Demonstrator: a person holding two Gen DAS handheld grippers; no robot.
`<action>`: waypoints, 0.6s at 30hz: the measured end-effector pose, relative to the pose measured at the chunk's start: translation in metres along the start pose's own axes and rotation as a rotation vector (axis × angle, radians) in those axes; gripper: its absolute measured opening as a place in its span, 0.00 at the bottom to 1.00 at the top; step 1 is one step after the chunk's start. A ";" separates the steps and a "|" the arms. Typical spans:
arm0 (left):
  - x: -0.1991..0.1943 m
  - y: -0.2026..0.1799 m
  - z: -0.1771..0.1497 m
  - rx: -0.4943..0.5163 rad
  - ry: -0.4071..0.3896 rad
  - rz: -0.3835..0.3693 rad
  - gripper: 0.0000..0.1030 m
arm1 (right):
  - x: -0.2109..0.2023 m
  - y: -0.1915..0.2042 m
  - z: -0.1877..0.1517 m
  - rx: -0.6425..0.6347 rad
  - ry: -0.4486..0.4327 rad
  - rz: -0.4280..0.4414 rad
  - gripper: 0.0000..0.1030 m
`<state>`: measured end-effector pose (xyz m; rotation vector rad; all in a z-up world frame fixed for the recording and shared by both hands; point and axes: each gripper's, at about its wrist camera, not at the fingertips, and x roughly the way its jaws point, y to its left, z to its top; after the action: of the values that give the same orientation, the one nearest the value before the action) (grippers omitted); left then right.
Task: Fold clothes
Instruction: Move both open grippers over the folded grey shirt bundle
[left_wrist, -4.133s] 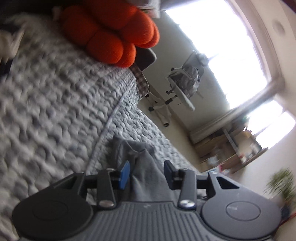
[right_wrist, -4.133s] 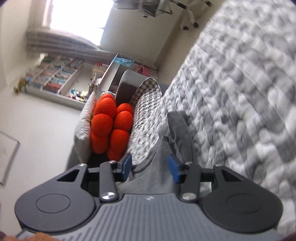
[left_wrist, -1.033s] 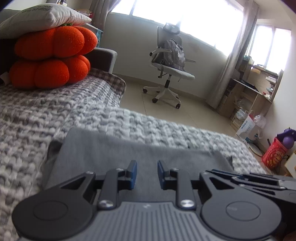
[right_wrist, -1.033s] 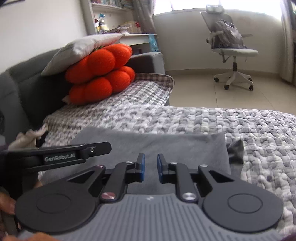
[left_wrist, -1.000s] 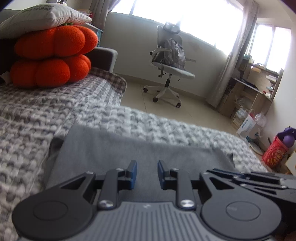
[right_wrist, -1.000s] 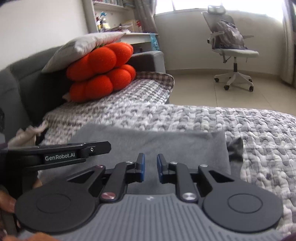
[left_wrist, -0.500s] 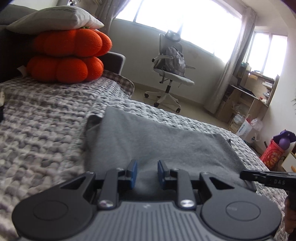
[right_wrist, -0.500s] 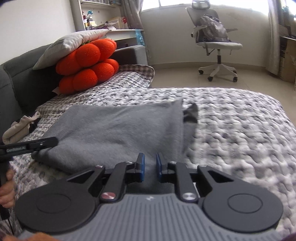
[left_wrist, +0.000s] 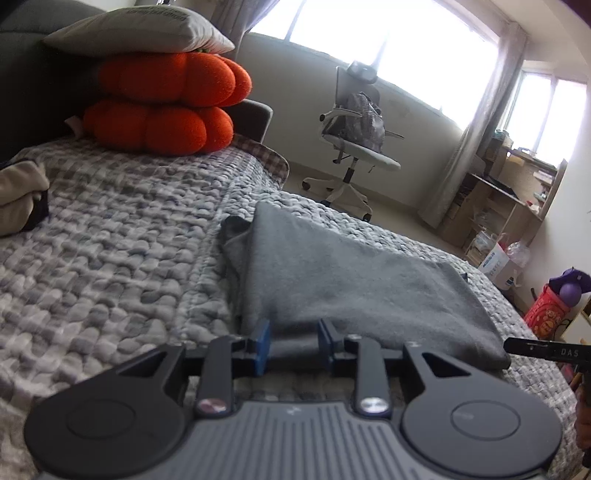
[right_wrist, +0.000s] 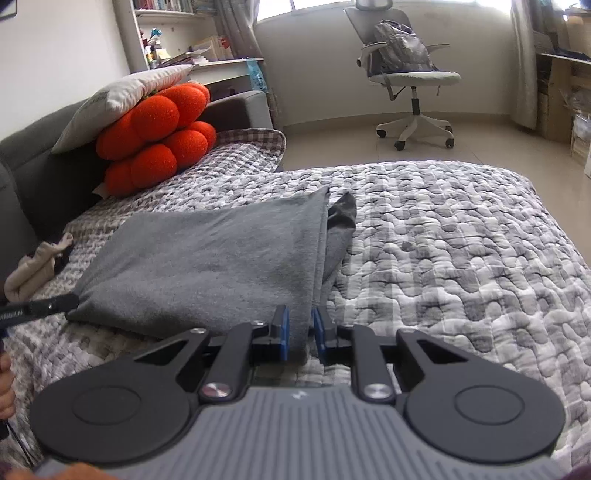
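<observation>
Since a second ago both hand-held grippers have drawn back across the bed, and the grey garment (left_wrist: 354, 284) now lies stretched out flat and folded double on the quilt (left_wrist: 110, 258), where before it filled the near view. The left hand-held gripper (left_wrist: 293, 347) had its pads nearly together then; its jaws are opening now, standing well apart with the garment's near edge lying loosely between them, the blue pads (left_wrist: 263, 341) not pressing on it. The right hand-held gripper (right_wrist: 301, 338) has hardly altered: its jaws stand narrowly apart, with the garment's near corner (right_wrist: 299, 332) pinched between the pads.

In the right wrist view the garment (right_wrist: 207, 254) spreads from that corner to the left, where the tip of the left hand-held gripper touches its far corner. A darker flap (right_wrist: 341, 218) pokes out at the garment's far right edge; what part of the clothing it is cannot be told. A beige cloth (right_wrist: 33, 269) lies at the left, cut off by the picture's edge.

Farther back, orange cushions (right_wrist: 155, 140) sit under a pale pillow (right_wrist: 122, 96), and beyond the bed stands an office chair (right_wrist: 410, 74) with a bag on its seat.
</observation>
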<state>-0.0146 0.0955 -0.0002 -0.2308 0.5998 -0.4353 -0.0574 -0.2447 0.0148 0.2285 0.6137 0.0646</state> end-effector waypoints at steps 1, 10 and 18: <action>-0.002 0.001 0.000 -0.010 0.004 -0.002 0.35 | -0.002 0.000 0.001 0.001 -0.003 -0.001 0.20; -0.006 0.024 0.003 -0.221 0.063 -0.078 0.60 | -0.011 0.017 0.018 -0.004 -0.043 0.031 0.43; -0.006 0.047 -0.002 -0.441 0.094 -0.132 0.60 | -0.007 0.050 0.036 0.030 -0.047 0.070 0.43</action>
<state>-0.0045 0.1399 -0.0142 -0.6768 0.7722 -0.4394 -0.0424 -0.2038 0.0589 0.2801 0.5603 0.1170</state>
